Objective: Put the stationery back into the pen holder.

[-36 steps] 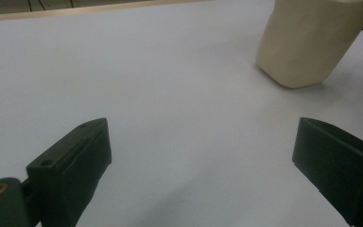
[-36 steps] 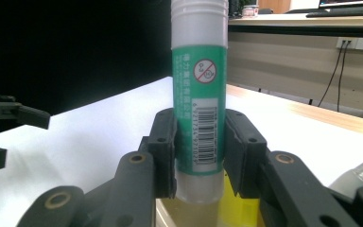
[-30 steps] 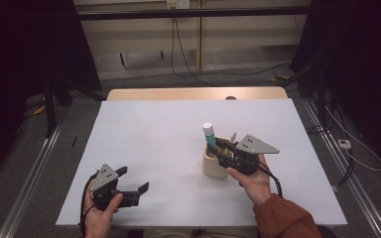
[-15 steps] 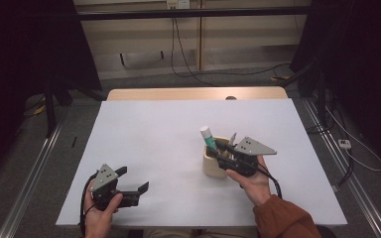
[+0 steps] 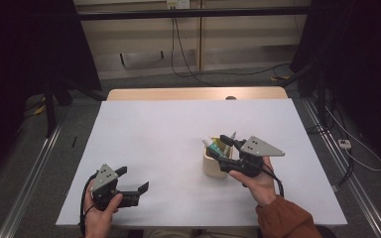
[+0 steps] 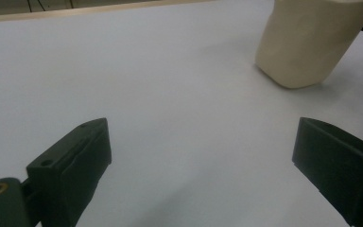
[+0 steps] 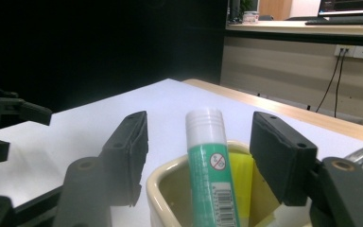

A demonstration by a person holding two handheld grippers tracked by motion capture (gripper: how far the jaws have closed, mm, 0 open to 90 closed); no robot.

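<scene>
Releasing the glue stick into the cup

On the table point(image 5: 154, 129), our right claw point(image 7: 198, 142) has just been opening, jaws straddling the cup point(image 5: 213, 166) and clear of the glue stick point(image 7: 208, 161) between them; we withdraw straight upward. Left claw point(image 5: 131, 183): open, empty.

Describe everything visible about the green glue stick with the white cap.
The green glue stick with the white cap is a slim plastic tube printed with a barcode and a small round red symbol. It stands cap up, leaning, inside the cream cup beside something yellow. The right gripper has just been opening its jaws; they flank the cap without touching it.
</scene>
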